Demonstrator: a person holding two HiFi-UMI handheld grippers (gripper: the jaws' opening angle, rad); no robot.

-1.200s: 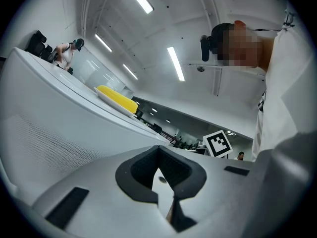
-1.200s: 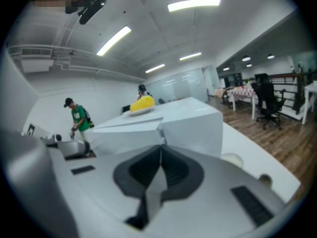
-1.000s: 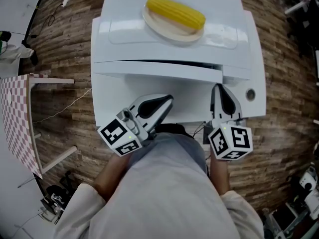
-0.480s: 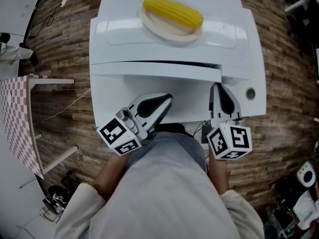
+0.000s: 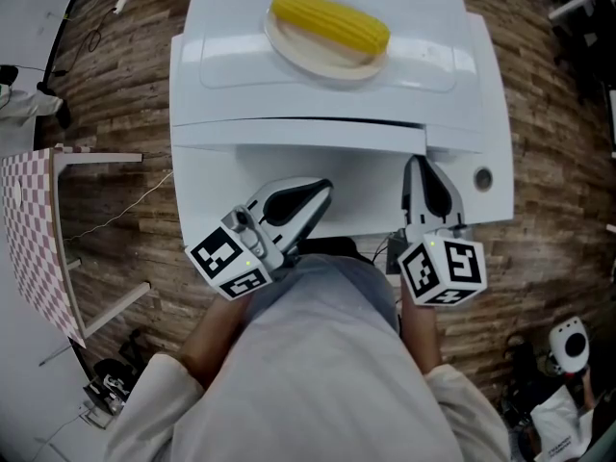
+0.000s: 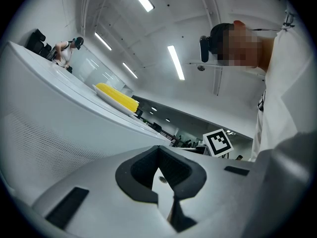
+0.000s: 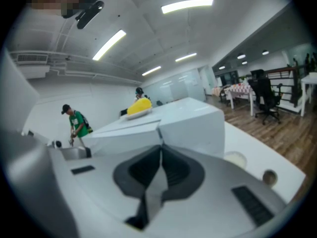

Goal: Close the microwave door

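Note:
A white microwave (image 5: pixel 327 75) stands on a white table (image 5: pixel 217 210), seen from above in the head view. Its door (image 5: pixel 298 138) lies almost flush, with a thin dark gap along its top edge. On the microwave's top, a yellow corn cob (image 5: pixel 330 22) rests on a plate (image 5: pixel 327 58). My left gripper (image 5: pixel 322 189) is shut and empty, its tips just before the door's lower middle. My right gripper (image 5: pixel 414 166) is shut and empty, its tips close against the door's right end. The right gripper view shows the door seam (image 7: pixel 159 128) straight ahead of the right gripper (image 7: pixel 161 150).
A round grey fitting (image 5: pixel 483 179) sits in the table to the right of my right gripper. A checked table (image 5: pixel 29 229) stands at the left on the wooden floor (image 5: pixel 115 75). A person in green (image 7: pixel 75 123) stands far off in the right gripper view.
The dark gap along the door's top has thinned a little. Both grippers stay shut in about the same places before the door.

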